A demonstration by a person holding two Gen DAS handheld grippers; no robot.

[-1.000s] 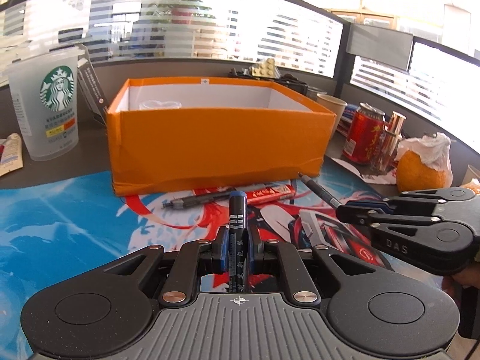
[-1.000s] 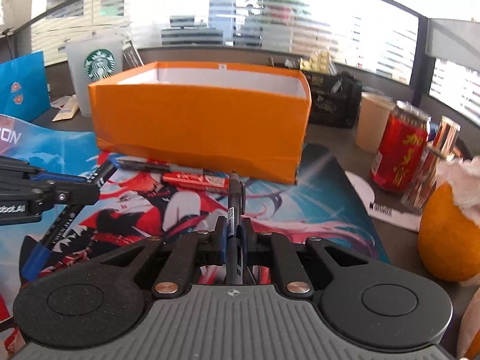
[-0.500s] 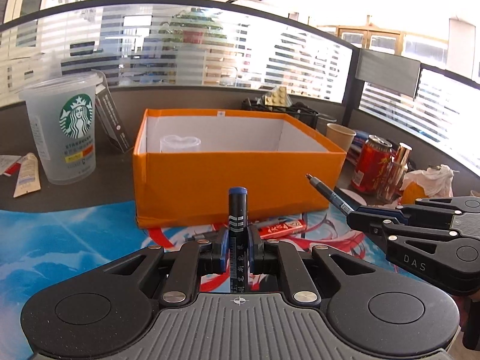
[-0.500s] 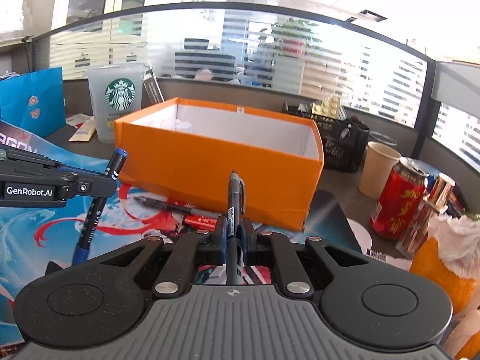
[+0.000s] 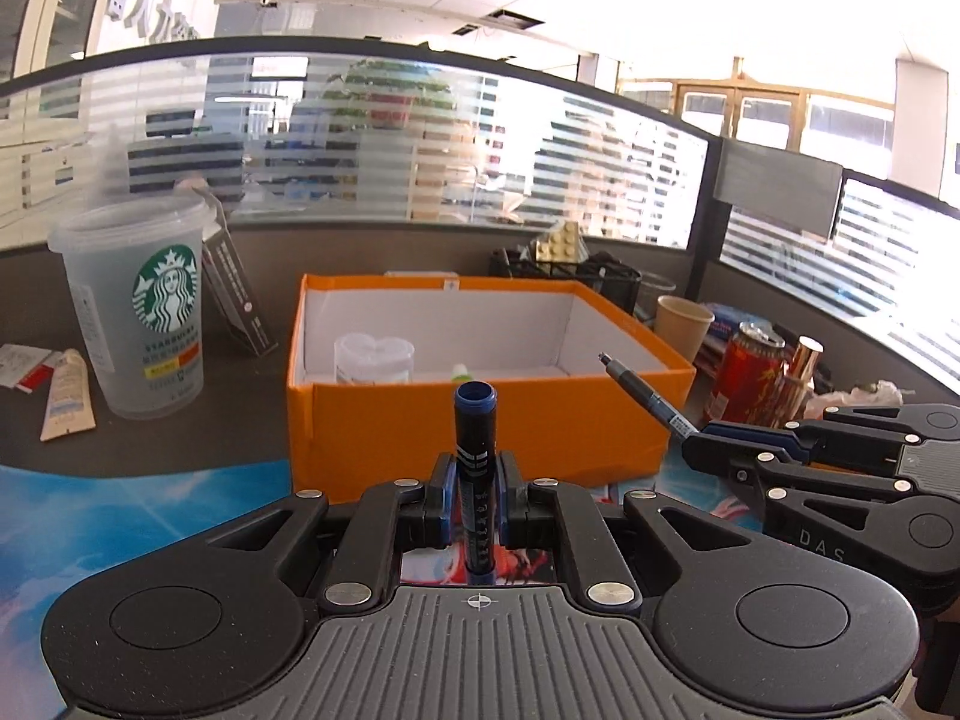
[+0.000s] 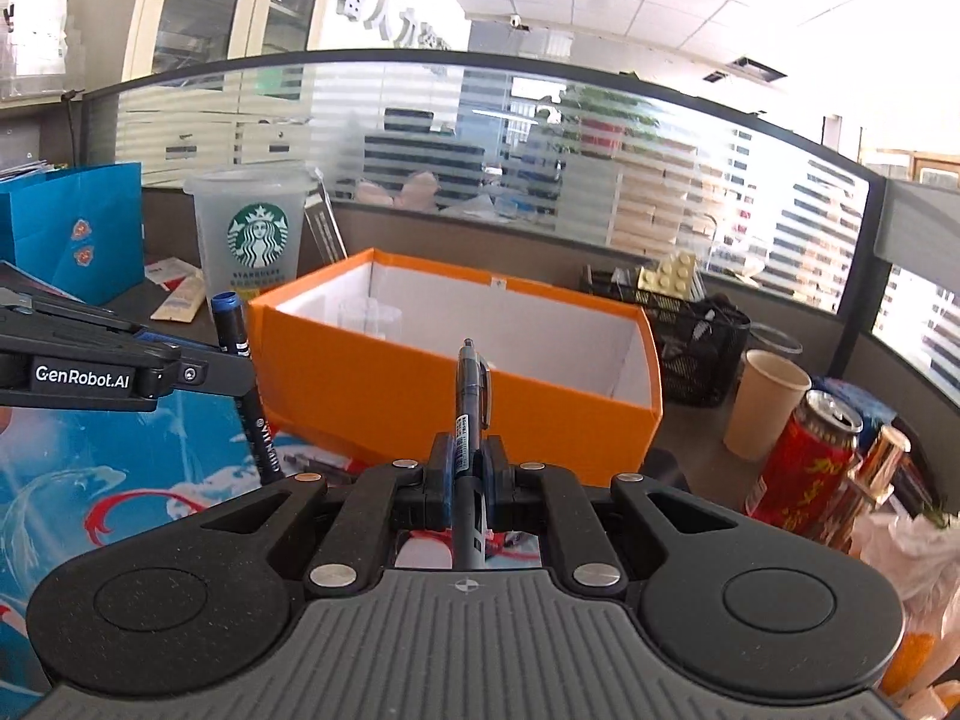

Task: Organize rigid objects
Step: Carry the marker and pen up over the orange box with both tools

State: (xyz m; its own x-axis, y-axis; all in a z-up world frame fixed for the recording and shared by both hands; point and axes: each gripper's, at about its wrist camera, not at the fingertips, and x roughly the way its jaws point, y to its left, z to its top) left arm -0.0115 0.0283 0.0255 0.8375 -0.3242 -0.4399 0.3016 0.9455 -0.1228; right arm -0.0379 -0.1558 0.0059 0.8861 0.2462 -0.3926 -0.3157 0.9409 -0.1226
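Left wrist view: marker [image 5: 474,450] is being clamped by left gripper [image 5: 474,501], pen [image 6: 471,414] by right gripper [image 6: 465,495]; both are being raised from mat level toward orange box [image 5: 480,426], interior now visible.

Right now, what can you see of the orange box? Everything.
The orange box is an open-topped rectangular box, card by its look, orange outside, white inside. It sits level on the desk, near edge on the printed mat. Inside: a clear heart-shaped container and a small green-tipped item. Neither gripper touches it.
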